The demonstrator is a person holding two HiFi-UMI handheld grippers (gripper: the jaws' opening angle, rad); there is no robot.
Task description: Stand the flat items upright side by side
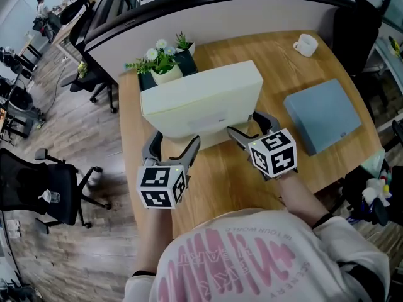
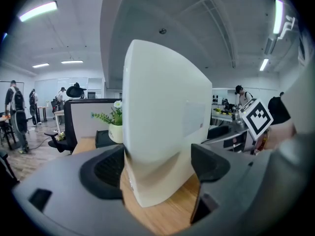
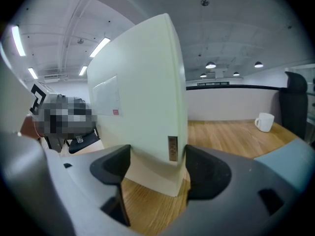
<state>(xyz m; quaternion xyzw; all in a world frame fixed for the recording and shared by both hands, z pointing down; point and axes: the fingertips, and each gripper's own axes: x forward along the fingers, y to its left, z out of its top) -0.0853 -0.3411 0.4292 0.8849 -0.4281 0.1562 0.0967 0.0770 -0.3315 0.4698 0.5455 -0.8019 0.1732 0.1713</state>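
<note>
Cream box first: position and condition? (Inspector)

Standing upright on its long edge near the middle of the desk, broad face towards the person, with a potted plant just behind it. (Assistant)

Grip at each end? (Inspector)

Right hand-held gripper has both pads pressed on the faces of the box at its right end. Left hand-held gripper straddles the left end with its jaws spread. A clear gap shows at one pad, so I judge it is not pinching. (Assistant)

Second flat item? (Inspector)

Blue-grey slab, lying flat on the desk to the right, apart from the box. A white mug sits beyond it. (Assistant)

Recommendation for the step in hand? (Inspector)

I judge the box is being set down. Keep the right clamp on until the left jaws draw straight back without brushing the faces, since a tall, narrow box would tip easily. Confirm that the bottom edge sits flat on the wood, then ease off the right pads evenly. The slab should follow, stood parallel and close beside the box. (Assistant)
</note>
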